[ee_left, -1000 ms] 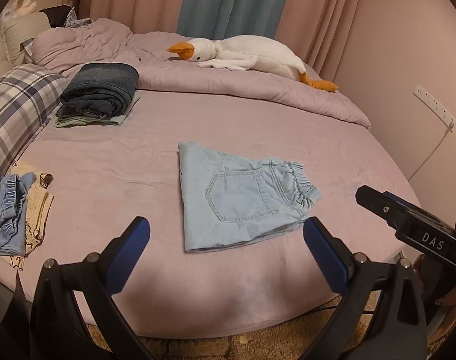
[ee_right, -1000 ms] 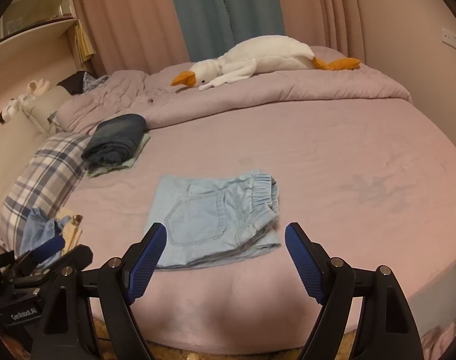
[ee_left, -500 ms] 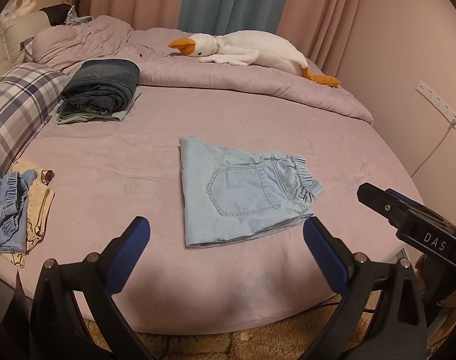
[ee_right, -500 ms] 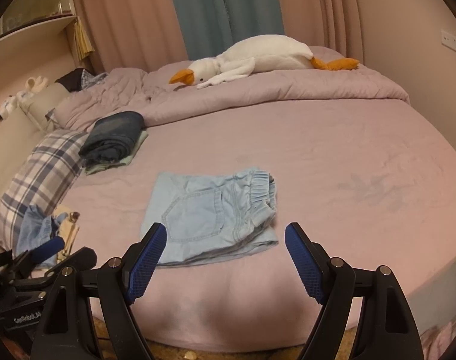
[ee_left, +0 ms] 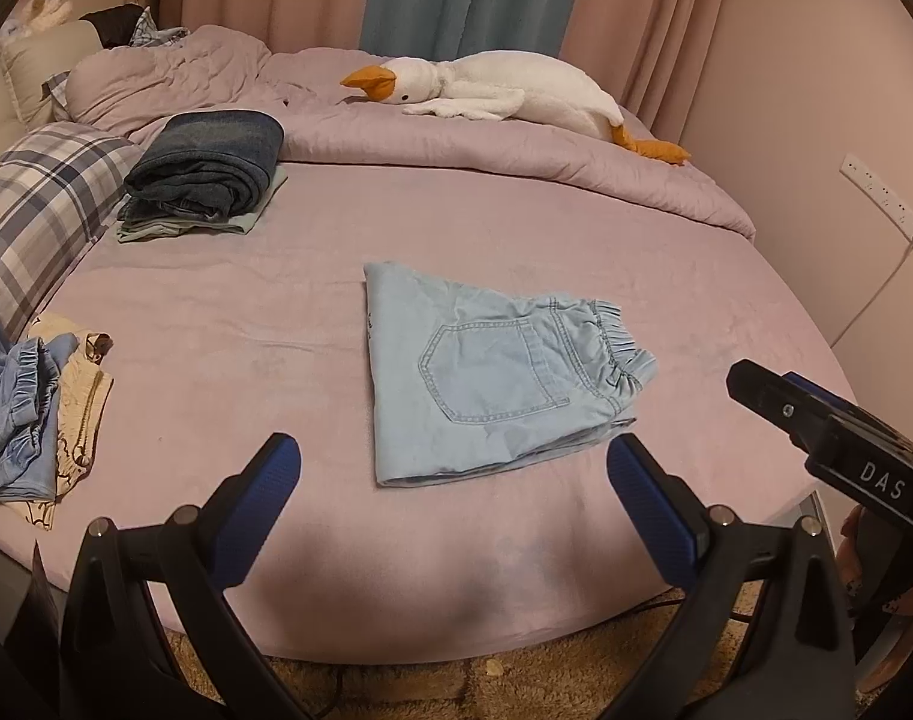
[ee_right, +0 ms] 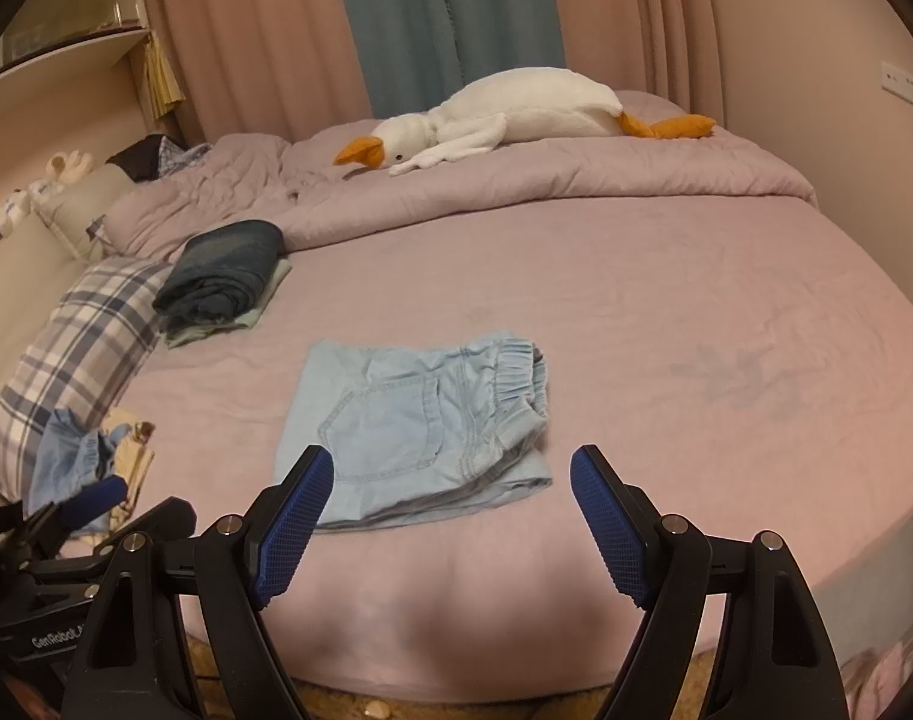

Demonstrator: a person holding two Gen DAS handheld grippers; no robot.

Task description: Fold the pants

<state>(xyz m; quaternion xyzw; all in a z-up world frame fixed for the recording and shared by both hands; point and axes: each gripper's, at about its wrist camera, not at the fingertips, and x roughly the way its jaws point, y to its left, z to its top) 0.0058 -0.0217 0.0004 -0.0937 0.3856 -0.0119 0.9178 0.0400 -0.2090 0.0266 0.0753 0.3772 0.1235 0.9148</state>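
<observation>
The pants [ee_left: 492, 378] are lying near the front edge of the bed [ee_left: 576, 216], already folded into a compact rectangle with the back pocket facing up and the elastic waistband bunched toward the right. The left gripper [ee_left: 450, 498] and right gripper [ee_right: 450, 516] are both hovering over the bed's near edge, jaws spread wide and gripping nothing, neither touching the cloth. Judging by this, the folding itself is looking finished; what may be remaining is moving the bundle to the folded stack [ee_left: 207, 168] by the plaid pillow [ee_left: 42, 204], while a loose pile [ee_left: 30, 402] at the left is waiting unfolded
</observation>
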